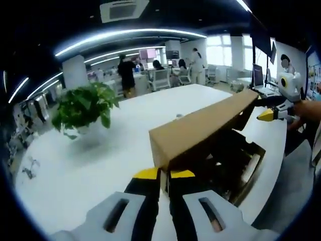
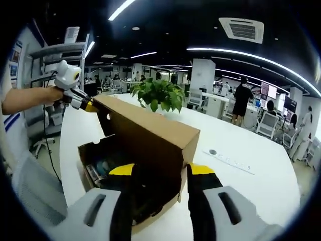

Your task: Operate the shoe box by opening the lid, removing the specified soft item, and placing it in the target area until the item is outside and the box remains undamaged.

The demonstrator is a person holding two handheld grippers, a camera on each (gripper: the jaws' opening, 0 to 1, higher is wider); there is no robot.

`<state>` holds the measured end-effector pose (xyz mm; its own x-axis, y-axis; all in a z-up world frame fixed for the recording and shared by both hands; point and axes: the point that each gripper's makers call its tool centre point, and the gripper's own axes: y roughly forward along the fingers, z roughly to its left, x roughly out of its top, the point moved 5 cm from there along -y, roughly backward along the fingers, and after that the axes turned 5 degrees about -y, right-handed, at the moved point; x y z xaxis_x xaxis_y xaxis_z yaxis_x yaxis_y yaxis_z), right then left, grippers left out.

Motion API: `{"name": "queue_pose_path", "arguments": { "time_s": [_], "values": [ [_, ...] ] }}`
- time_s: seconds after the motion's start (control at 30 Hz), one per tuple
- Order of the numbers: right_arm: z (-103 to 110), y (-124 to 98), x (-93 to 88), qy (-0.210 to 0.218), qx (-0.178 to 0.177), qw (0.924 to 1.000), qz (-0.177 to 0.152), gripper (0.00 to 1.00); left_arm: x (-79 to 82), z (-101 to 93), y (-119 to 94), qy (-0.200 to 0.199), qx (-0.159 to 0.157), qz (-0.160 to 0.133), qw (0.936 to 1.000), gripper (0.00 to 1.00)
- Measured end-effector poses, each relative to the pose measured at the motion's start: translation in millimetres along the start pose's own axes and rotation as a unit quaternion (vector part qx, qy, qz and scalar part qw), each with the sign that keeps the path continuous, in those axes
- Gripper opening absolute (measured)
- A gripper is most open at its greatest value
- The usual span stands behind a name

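Left gripper view shows the left claw (image 1: 164,174) pinched narrow on the near corner of the lid (image 1: 200,125), lifted off the shoe box (image 1: 235,165) on the white desk (image 1: 75,170). The right claw (image 2: 156,170) straddles the other end, jaws wide; I cannot tell whether it grips. Plain brown cardboard, undamaged; the dark contents are indistinct.

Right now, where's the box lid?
The lid is raised above the open shoe box on the white table, in front of the potted plant. In both views a gripper sits at each end.
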<state>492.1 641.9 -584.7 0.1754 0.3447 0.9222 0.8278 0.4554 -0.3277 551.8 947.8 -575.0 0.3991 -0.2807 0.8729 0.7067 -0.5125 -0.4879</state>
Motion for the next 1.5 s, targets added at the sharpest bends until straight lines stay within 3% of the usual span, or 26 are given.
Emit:
{"name": "queue_pose_path", "arguments": {
  "time_s": [0.1,0.43,0.8,1.1,1.5],
  "values": [
    [-2,3,-1.4,0.009,-0.006,0.9999,0.001,0.34,2.5,3.2,3,-0.011,0.004,-0.004,0.9999,0.01],
    [-4,11,-30.2,0.023,-0.018,0.999,0.033,0.33,6.7,8.6,8,-0.024,0.002,-0.015,0.9996,0.01],
    [-15,21,-57.4,0.005,-0.047,0.9968,0.065,0.15,14.9,16.5,18,-0.033,0.003,-0.019,0.9993,0.01],
    [-21,31,-69.1,-0.01,-0.053,0.9956,0.076,0.05,20.4,22.8,27,-0.041,0.002,-0.024,0.9989,0.0],
    [-23,45,-76.6,-0.003,-0.052,0.9944,0.092,0.03,25.8,30.4,39,-0.061,-0.006,-0.03,0.9977,0.0]
  ]
}}
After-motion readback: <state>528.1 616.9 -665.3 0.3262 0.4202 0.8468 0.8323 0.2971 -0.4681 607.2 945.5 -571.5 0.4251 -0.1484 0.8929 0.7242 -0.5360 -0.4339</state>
